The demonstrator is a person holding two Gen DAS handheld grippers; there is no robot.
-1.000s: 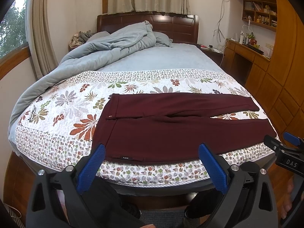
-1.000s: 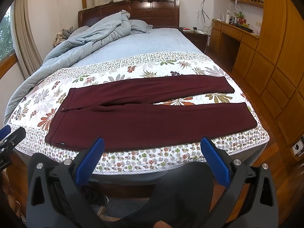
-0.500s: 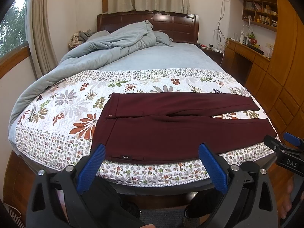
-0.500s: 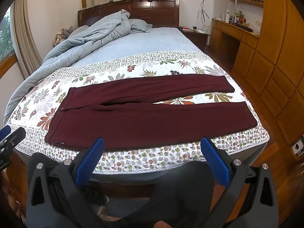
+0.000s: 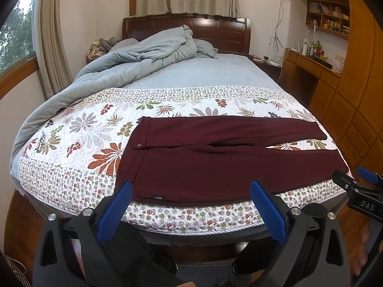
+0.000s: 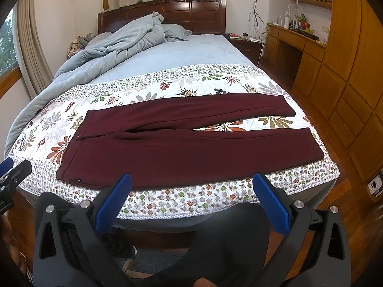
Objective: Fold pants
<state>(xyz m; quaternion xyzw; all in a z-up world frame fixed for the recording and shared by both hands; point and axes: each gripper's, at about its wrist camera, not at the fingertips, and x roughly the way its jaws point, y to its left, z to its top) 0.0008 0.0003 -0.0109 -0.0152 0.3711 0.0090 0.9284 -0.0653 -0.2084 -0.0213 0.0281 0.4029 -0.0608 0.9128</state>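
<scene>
**Bedroom bed, pants flat, no fold started**

Bed (image 5: 79, 129) with floral quilt fills both views; I'm standing off its foot end with both tongs held back over the floor.

Left to right:
- Grey duvet (image 5: 134, 59) bunched along the left side up to the headboard, well apart from the work area.
- Pants (image 5: 215, 165), maroon, lie flat across the quilt near the foot edge. Waistband to the left, legs running right. Near leg sits just beside the mattress edge; far leg is splayed off it, with a wedge of quilt showing between the two cuffs.
- Wooden desk (image 6: 296, 38) and cabinets on the right, not involved.

Tongs:
- Left gripper (image 5: 190, 205): jaws spread wide, nothing between the blue pads, short of the cloth, roughly in line with the waistband's near corner.
- Right gripper (image 6: 191, 197): same, wide apart and empty, not touching the fabric, facing the middle of the near leg.

Progress, my read: zero folds done. Garment only looks laid out. Left to do: bring one leg over the other, then fold lengthwise once or twice.

Hard to see:
- Fisheye bends the edges, so whether the legs are equal in length is unclear.
- Small tag on the near waistband edge is unreadable to me.
- Far leg's cuff is visible from the right wrist; the left wrist view compresses it.
- Each view catches only a corner of the other tool at the frame edge.
- Dark clothing of the person blocks the floor below the tongs.
</scene>
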